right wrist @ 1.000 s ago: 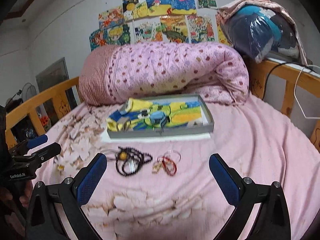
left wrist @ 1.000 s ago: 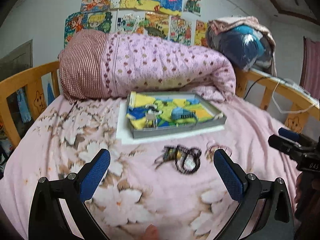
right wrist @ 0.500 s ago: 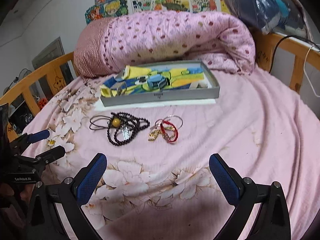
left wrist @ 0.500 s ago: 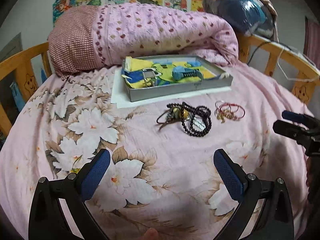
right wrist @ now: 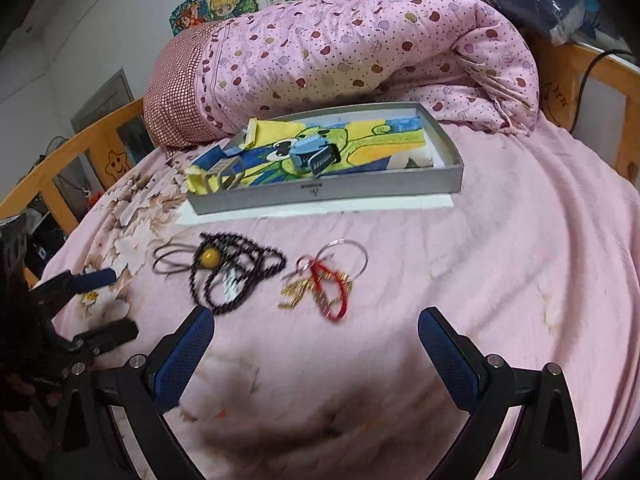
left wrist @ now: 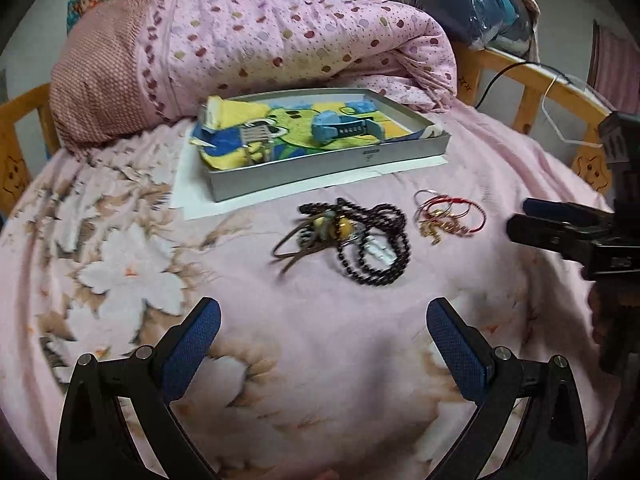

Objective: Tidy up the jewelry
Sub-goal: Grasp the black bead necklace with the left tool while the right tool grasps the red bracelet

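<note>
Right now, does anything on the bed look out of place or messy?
Yes. The dark bead necklace lies tangled with a brown cord on the blanket, beside heaped red and gold bracelets, all outside the gray tray.

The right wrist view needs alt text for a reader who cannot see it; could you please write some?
An open right hand-held gripper hovers over a pink floral bedspread, just short of a dark bead necklace and a tangle of red, gold and silver bracelets. Beyond them sits a shallow grey tray before a rolled quilt.
</note>
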A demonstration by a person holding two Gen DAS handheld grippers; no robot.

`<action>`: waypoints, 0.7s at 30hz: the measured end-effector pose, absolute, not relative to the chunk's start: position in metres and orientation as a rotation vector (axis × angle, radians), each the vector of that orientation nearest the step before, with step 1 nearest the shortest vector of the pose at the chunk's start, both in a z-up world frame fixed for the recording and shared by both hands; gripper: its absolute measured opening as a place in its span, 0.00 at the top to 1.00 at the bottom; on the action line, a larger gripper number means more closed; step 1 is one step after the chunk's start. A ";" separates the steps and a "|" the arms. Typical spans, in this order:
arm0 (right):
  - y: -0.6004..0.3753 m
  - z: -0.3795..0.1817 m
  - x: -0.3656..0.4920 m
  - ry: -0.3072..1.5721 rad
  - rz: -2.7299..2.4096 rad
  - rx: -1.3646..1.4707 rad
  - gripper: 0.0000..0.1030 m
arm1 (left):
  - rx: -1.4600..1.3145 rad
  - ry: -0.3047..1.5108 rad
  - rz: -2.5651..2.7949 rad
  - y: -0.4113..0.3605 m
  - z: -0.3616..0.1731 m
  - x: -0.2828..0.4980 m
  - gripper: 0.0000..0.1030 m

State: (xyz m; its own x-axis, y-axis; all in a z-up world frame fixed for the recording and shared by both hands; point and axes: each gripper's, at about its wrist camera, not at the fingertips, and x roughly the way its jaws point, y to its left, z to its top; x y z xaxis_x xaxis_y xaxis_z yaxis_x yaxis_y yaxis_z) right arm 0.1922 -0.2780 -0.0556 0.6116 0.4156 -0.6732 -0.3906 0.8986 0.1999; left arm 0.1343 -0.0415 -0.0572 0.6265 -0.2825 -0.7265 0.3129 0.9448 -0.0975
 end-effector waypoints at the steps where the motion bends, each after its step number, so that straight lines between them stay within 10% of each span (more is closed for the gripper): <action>1: -0.278 -0.056 0.197 0.781 0.470 0.030 0.05 | 0.029 0.832 -0.349 -0.043 -0.057 0.137 0.03; 12: -0.287 -0.080 0.232 0.829 0.496 0.073 0.51 | -0.145 0.973 -0.395 -0.053 -0.074 0.179 0.42; 21: -0.281 -0.093 0.238 0.875 0.520 0.087 0.65 | -0.199 0.996 -0.338 -0.054 -0.079 0.199 0.62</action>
State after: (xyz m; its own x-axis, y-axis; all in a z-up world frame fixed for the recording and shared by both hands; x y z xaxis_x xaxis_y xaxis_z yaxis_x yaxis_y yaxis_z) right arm 0.2382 -0.2815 -0.0929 0.5257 0.4692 -0.7096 -0.3994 0.8726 0.2811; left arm 0.1987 -0.0545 -0.0789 0.4980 -0.3670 -0.7857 0.1868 0.9301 -0.3161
